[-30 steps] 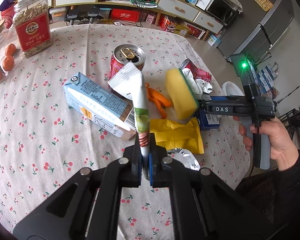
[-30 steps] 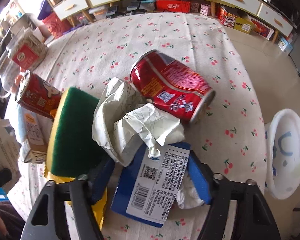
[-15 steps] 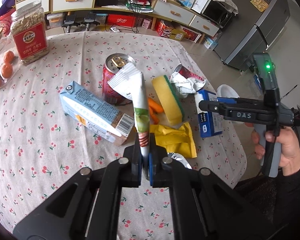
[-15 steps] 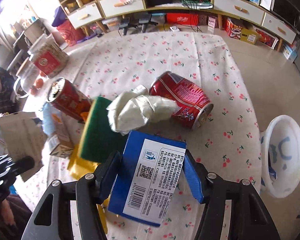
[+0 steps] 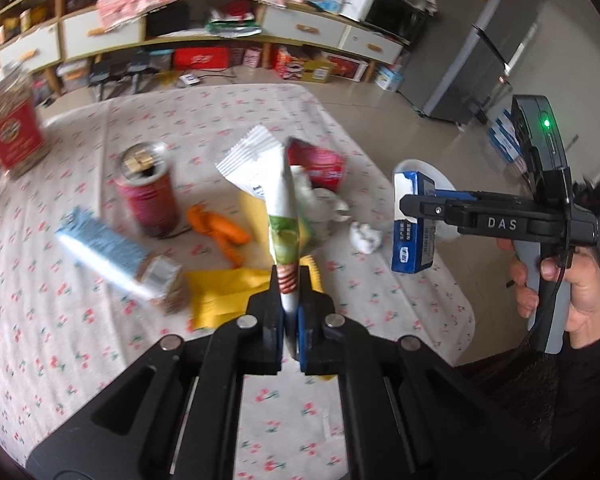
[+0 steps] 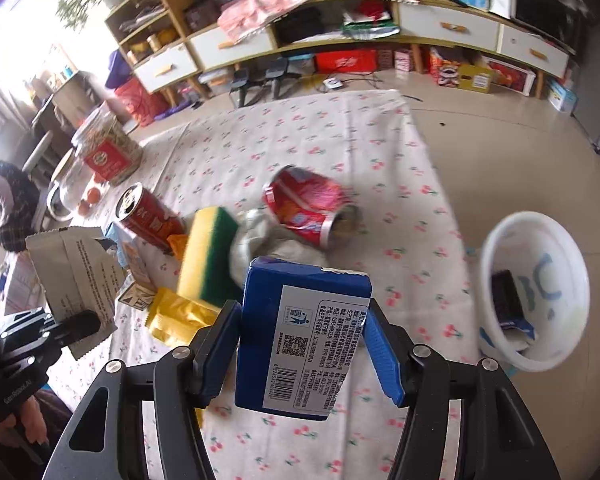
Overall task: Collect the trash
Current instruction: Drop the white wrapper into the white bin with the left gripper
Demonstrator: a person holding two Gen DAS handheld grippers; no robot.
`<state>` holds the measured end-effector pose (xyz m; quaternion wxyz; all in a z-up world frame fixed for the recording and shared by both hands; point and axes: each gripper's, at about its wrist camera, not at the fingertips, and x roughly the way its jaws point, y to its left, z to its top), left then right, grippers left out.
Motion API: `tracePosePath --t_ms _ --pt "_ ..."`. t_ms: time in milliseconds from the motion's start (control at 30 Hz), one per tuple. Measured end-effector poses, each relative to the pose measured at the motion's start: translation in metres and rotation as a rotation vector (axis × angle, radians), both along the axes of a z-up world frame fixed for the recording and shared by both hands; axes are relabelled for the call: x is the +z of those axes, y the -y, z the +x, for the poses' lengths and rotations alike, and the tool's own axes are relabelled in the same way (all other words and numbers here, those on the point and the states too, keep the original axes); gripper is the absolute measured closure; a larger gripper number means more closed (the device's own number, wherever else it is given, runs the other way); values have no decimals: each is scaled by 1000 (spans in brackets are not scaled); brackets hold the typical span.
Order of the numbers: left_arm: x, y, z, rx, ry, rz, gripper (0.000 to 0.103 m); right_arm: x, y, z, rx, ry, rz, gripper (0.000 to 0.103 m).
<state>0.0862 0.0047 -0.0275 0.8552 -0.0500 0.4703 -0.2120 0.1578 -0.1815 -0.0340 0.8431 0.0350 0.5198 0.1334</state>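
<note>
Blue carton (image 6: 306, 336) clamped between the right gripper (image 6: 300, 354) fingers, lifted clear above the cherry-print tablecloth (image 6: 412, 240), near the white bin (image 6: 536, 292) on the floor. Empty wrapper (image 5: 278, 200) pinched upright in the tightly closed left gripper (image 5: 290, 320). Tipped red can (image 6: 312, 212), sponge (image 6: 208, 256), yellow packet (image 6: 176, 316) lying behind on the cloth.
</note>
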Motion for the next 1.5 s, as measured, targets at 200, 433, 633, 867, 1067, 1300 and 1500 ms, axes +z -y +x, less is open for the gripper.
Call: tracePosePath --t_ms 200,433,633,867,1067,1300,1500 --pt "-2 42 11 -74 0 4 97 8 64 -11 -114 21 14 41" --pt "-6 94 25 -152 -14 3 97 8 140 -32 -241 29 14 41" --pt "-8 147 30 -233 -24 8 97 6 200 -56 -349 36 24 41" --pt "-18 212 44 -334 -51 2 97 -2 256 -74 -460 26 61 41" --pt "-30 263 62 -388 -48 31 97 -5 283 -80 -517 24 44 41" --pt "-49 286 85 -381 -85 32 97 -10 305 -73 -570 12 46 41" --pt "-55 288 92 -357 -101 22 93 -14 312 -68 -592 3 49 41"
